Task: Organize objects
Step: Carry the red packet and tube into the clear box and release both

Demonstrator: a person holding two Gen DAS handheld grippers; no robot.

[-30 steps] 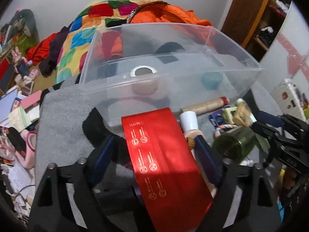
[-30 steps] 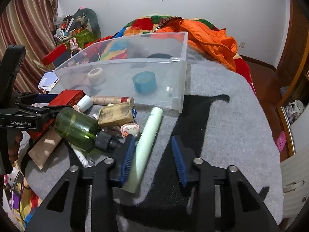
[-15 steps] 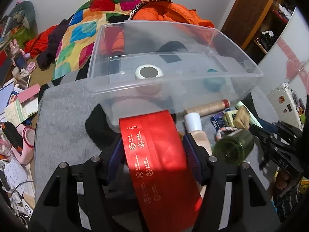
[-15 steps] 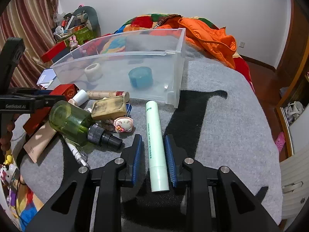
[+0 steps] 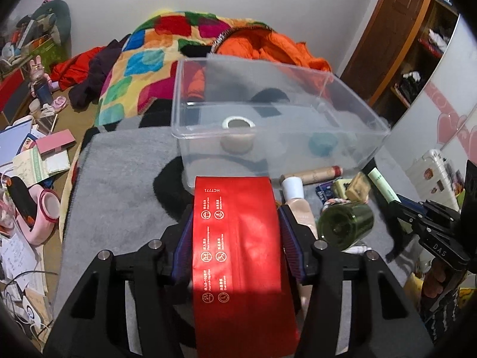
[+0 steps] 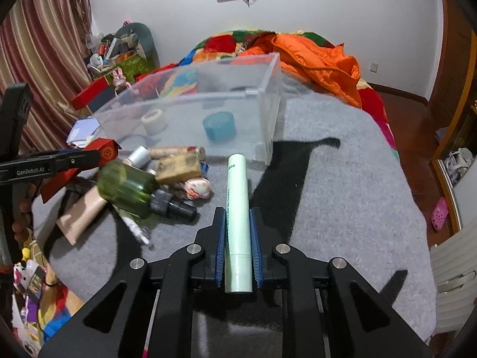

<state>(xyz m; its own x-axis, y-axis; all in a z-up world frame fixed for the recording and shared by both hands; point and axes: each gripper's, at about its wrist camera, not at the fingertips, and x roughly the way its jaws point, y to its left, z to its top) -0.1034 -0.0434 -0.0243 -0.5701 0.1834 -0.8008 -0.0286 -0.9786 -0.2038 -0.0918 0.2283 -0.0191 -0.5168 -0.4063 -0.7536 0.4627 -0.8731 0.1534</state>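
My left gripper (image 5: pixel 235 220) is shut on a long red box (image 5: pixel 238 247) and holds it in front of the clear plastic bin (image 5: pixel 208 146). The bin holds a tape roll (image 5: pixel 238 134) and a blue round container (image 5: pixel 322 144). My right gripper (image 6: pixel 237 217) is shut on a pale green tube (image 6: pixel 237 208), which points at the bin's near corner (image 6: pixel 265 149). In the right wrist view the left gripper (image 6: pixel 59 161) and the red box (image 6: pixel 101 152) show at the far left.
A pile lies on the grey blanket (image 6: pixel 342 194) before the bin: a green bottle (image 6: pixel 131 188), a tan block (image 6: pixel 177 167), a beige tube (image 6: pixel 80 214), a cardboard roll (image 6: pixel 176 150). An orange jacket (image 6: pixel 319 59) and a colourful quilt (image 5: pixel 143 65) lie behind.
My left gripper closed on the red box and lifted it. My right gripper closed on the green tube and straightened it between the jaws.
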